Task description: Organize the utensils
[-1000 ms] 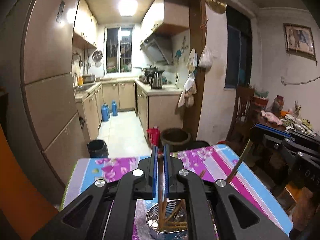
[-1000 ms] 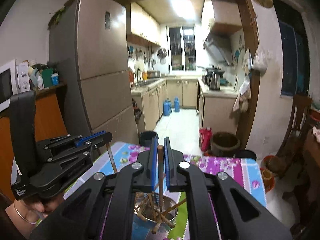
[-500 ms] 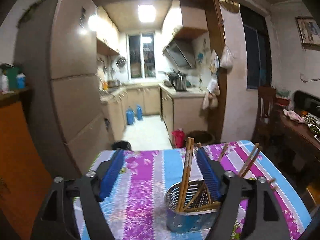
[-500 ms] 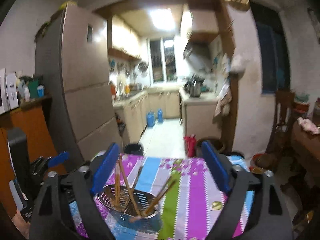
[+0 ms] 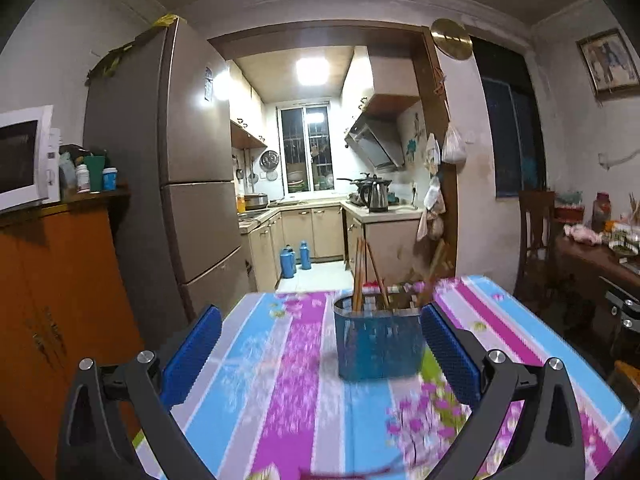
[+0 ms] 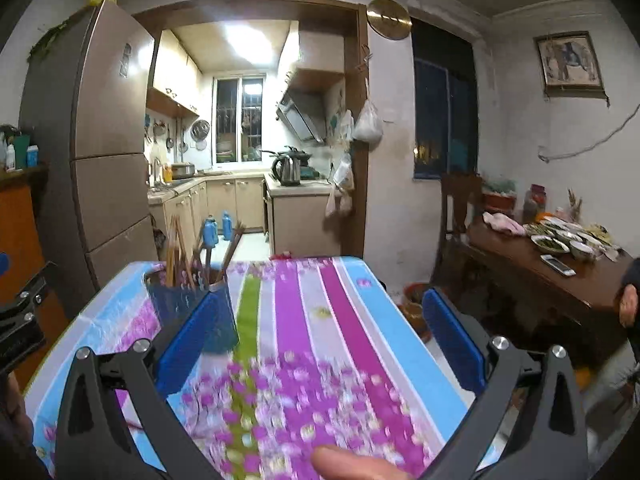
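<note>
Chopsticks [image 5: 359, 272] are standing loose and leaning in the perforated metal holder [image 5: 378, 342], centre of the left view.

Light, stiff and slick, they are likely calling for a pinch across the upper shafts; the holder looks light enough to tip. It is sitting on the striped floral surface [image 5: 288, 360]. The left hand-held gripper [image 5: 320, 354] and right hand-held gripper [image 6: 318, 342] are both gaping wide, holding nothing, the left's jaws having just been opening.

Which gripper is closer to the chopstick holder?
Left, probably. The chopstick holder sits just ahead between the open left gripper fingers; the open right gripper is off to its right.
</note>
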{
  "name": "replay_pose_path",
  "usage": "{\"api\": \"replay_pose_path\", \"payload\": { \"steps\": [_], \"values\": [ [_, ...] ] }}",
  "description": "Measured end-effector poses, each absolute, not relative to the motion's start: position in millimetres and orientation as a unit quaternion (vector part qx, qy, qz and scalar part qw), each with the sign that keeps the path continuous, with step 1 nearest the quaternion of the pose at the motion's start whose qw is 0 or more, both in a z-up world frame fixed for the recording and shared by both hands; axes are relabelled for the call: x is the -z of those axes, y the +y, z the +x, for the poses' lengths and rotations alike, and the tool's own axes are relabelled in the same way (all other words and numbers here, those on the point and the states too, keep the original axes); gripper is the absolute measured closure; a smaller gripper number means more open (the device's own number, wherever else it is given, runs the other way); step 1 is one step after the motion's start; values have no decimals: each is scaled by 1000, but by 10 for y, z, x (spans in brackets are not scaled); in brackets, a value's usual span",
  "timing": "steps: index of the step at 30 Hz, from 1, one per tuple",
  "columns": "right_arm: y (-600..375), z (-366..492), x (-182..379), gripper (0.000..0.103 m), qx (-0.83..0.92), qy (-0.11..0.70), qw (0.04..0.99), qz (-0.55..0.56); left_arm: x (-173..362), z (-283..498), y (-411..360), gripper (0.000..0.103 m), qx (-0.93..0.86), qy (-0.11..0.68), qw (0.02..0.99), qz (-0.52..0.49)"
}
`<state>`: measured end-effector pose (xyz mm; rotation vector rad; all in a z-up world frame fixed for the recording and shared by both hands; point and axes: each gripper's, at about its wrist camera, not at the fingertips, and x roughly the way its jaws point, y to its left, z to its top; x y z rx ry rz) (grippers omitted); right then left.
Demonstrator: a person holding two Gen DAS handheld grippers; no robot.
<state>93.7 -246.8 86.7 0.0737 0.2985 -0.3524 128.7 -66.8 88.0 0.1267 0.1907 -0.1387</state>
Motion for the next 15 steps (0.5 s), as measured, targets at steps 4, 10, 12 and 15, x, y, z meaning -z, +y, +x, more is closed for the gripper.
{"api": "replay_pose_path", "payload": {
  "steps": [4,10,12,15],
  "values": [
    [-2376,772,-686,5,172,161,971,42,-650,986,-645,4,94,116,988,45],
    [-2267,583,-411,5,201,162,966,21,-289,805,-685,4,80,146,984,62],
    [-2235,548,-342,5,203,162,965,11,-196,772,-672,4,68,148,984,71],
    [-2167,489,-275,5,208,152,966,-5,-150,731,-589,4,54,141,986,72]
  ]
}}
